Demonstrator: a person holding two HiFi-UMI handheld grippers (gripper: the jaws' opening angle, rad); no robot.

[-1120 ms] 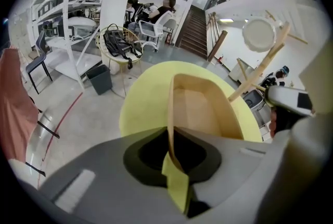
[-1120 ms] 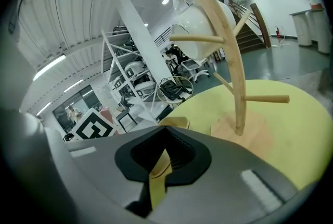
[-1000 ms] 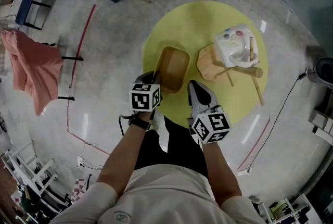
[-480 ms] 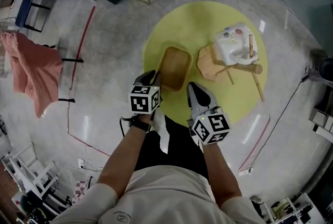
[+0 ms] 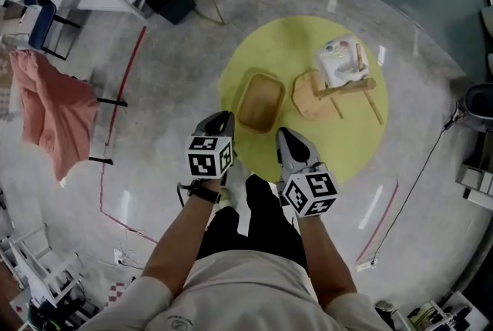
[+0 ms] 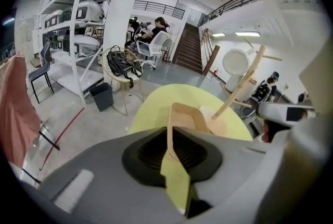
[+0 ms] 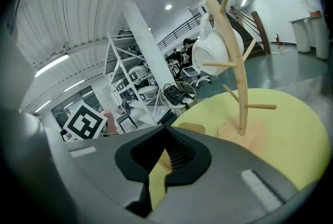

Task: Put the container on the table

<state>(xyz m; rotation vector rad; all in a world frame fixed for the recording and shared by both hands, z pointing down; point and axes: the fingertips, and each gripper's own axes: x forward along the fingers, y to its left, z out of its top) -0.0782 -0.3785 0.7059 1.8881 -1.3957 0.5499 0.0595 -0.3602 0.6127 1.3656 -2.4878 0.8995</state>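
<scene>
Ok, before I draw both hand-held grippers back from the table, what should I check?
1. Container sits flat on the yellow table: ok.
2. Container apart from the mug tree: ok, a strip of table shows between them.
3. Left hand-held gripper free of the container: cannot tell. Its jaws show a narrow slit, and the rim lines up with it.
4. Right hand-held gripper free: cannot tell, same narrow slit.
5. Cup hangs on the tree: ok.

Wooden container (image 5: 260,101) on yellow table (image 5: 308,45), wooden rack (image 5: 327,93) beside it, left tool (image 5: 221,120), right tool (image 5: 287,139)
</scene>
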